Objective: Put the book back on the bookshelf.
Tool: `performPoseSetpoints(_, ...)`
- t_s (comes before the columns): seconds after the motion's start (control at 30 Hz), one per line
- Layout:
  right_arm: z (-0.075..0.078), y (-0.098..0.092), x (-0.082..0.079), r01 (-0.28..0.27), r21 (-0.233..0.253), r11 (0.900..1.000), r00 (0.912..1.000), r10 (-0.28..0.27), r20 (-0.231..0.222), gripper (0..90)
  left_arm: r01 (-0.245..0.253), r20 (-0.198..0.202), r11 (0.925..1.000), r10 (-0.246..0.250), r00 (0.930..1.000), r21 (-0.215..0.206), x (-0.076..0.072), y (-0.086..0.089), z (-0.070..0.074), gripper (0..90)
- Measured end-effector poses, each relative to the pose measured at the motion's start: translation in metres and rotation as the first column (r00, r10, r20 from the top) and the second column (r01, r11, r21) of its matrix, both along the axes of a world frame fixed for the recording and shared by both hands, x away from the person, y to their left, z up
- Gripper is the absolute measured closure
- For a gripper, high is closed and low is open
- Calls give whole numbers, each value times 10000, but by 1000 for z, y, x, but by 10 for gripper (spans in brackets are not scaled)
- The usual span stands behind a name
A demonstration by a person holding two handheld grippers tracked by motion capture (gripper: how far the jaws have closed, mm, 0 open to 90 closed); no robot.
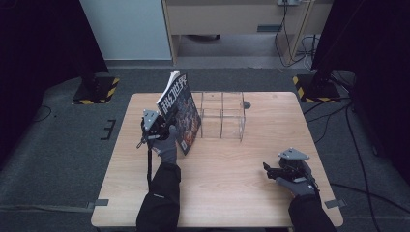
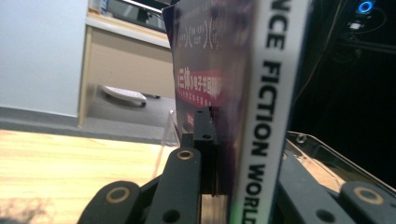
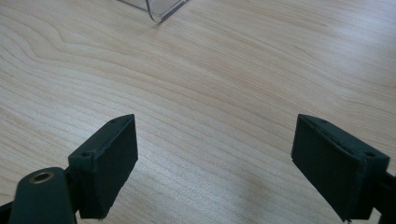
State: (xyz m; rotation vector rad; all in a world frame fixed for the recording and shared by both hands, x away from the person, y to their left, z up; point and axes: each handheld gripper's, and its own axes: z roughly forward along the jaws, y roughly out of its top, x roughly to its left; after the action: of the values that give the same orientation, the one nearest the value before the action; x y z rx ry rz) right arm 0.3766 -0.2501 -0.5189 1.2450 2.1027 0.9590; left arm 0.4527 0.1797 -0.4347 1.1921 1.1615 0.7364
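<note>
Both tongs differ now: the left gripper (image 1: 155, 126) is pinching the lower spine edge of the dark glossy magazine with the white spine (image 1: 180, 112), while the right gripper (image 1: 276, 171) rests with its jaws spread wide and nothing between them, low over the light wooden table (image 1: 232, 188).

Taking as landmark the clear acrylic organizer with several open compartments (image 1: 222, 116), the magazine stands tilted just beside its left wall, lifted off the table and leaning away toward the far side. The right gripper is well apart from the organizer, toward the near right corner of the table.

In the left gripper view the jaws close on the magazine (image 2: 243, 107) near its spine, and the transparent rim of the organizer (image 2: 322, 149) shows close behind it.

The step seems to be to stand the magazine inside one compartment. To do it well, I would first bring the magazine upright, then carry it above the rim and lower it spine down, slowly. The grip is only at one edge, so the pages may swing or fan open; the free right gripper could steady the organizer, because it is light and may slide.
</note>
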Motion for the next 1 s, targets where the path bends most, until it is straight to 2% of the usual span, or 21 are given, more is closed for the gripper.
performPoseSetpoints(0.13, 0, 0, 0, -1, -5, 10000, 10000, 1, -14, 146, -65, 214, 10000, 66, 9997, -38, 4, -2, 5, 818)
performPoseSetpoints(0.2, 0, 0, 0, -1, -11, 10000, 10000, 1, -20, 146, -94, 139, 9999, 96, 9999, -140, 7, -2, 5, 818)
performPoseSetpoints(0.33, 0, 0, 0, -15, -17, 10000, 10000, 15, 5, 147, -124, 39, 9999, 124, 9999, 38, 9, -4, 1, 817)
performPoseSetpoints(0.43, 0, 0, 0, -22, -19, 10000, 10000, 22, 15, 147, -148, 164, 9998, 147, 9998, 94, 9, -3, -3, 817)
performPoseSetpoints(0.47, 0, 0, 0, -26, -21, 10000, 10000, 26, 4, 147, -98, 50, 9999, 98, 9999, 31, 8, -4, -4, 817)
performPoseSetpoints(0.57, 0, 1, 0, -38, -36, 10000, 10000, 38, -46, 147, -161, 120, 9998, 160, 9998, 103, 8, -4, -6, 815)
performPoseSetpoints(0.6, 0, 1, 0, -34, -41, 10000, 10000, 33, -42, 147, -101, 8, 9999, 101, 9999, -10, 8, -5, -8, 815)
performPoseSetpoints(0.77, 0, 1, 0, -36, -46, 10000, 10000, 36, -47, 147, -154, -236, 9999, 154, 9996, 3, 8, 1, -8, 810)
performPoseSetpoints(1.0, 0, 2, -1, -34, -50, 10000, 10000, 34, -22, 146, -100, -411, 9998, 107, 9991, 173, 4, 3, -10, 797)
